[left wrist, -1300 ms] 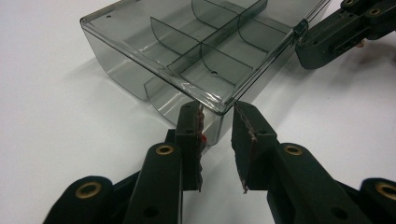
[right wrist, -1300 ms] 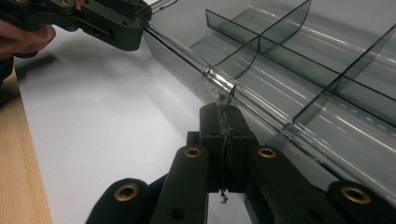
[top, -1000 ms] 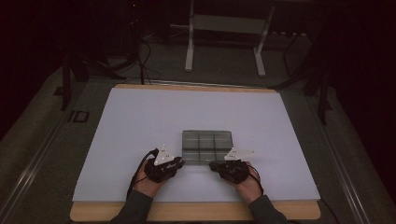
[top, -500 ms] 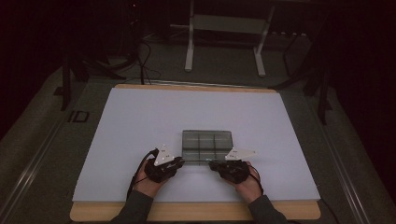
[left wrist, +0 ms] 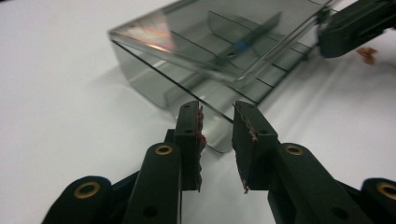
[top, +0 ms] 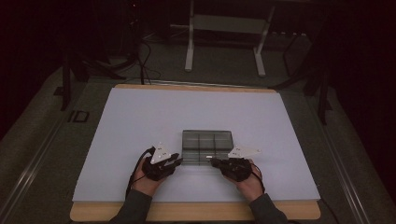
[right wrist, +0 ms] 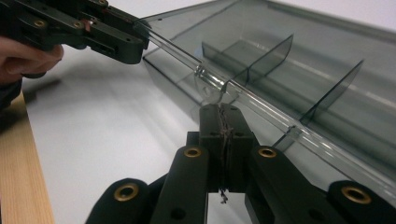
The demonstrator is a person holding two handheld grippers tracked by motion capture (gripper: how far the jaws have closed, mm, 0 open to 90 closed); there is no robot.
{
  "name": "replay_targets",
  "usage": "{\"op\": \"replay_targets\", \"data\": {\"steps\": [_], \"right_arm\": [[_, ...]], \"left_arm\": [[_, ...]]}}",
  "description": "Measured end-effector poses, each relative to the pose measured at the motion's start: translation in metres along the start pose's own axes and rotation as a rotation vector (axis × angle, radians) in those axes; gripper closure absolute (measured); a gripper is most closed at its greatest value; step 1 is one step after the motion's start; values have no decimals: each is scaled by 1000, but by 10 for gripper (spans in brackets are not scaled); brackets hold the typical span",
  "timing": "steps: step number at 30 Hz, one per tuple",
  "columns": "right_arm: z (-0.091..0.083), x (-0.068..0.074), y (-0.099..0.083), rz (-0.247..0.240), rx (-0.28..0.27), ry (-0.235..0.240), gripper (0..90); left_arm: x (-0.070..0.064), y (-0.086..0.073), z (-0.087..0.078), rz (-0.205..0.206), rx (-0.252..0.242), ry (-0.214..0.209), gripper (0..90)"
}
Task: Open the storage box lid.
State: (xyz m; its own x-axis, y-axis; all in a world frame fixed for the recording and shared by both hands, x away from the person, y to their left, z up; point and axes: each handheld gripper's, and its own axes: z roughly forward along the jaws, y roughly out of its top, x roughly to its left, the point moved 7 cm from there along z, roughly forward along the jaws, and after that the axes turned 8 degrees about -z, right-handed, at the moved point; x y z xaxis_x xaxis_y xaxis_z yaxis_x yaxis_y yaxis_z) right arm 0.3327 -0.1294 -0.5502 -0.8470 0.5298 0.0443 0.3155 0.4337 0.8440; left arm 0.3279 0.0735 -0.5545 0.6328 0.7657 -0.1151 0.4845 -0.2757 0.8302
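Box (top: 207, 145), smoky clear plastic with dividers, sat mid-sheet (top: 140, 121) near front edge. Left gripper (left wrist: 217, 122) spread apart at box front lip, nothing pinched. Right gripper (right wrist: 223, 116) clenched tight, latch tab just above tips.

Room: dim, dark beyond the table (top: 116, 140).
Surface: white sheet evenly lit in the gripper views.
Glare: rainbow sheen on the smoked plastic box (left wrist: 154, 35).
Focus: near jaws soft.
Shadows: soft, beside the box.
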Motion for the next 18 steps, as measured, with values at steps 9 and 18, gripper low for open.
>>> {"op": "replay_targets", "data": {"steps": [9,18], "right_arm": [[-5,-5,10,-9,-28,-26,892],[-11,-12,10,-7,-27,-57,840]], "left_arm": [[1,16,1,39,-54,43,642],[0,27,0,73,-78,52,624]]}}
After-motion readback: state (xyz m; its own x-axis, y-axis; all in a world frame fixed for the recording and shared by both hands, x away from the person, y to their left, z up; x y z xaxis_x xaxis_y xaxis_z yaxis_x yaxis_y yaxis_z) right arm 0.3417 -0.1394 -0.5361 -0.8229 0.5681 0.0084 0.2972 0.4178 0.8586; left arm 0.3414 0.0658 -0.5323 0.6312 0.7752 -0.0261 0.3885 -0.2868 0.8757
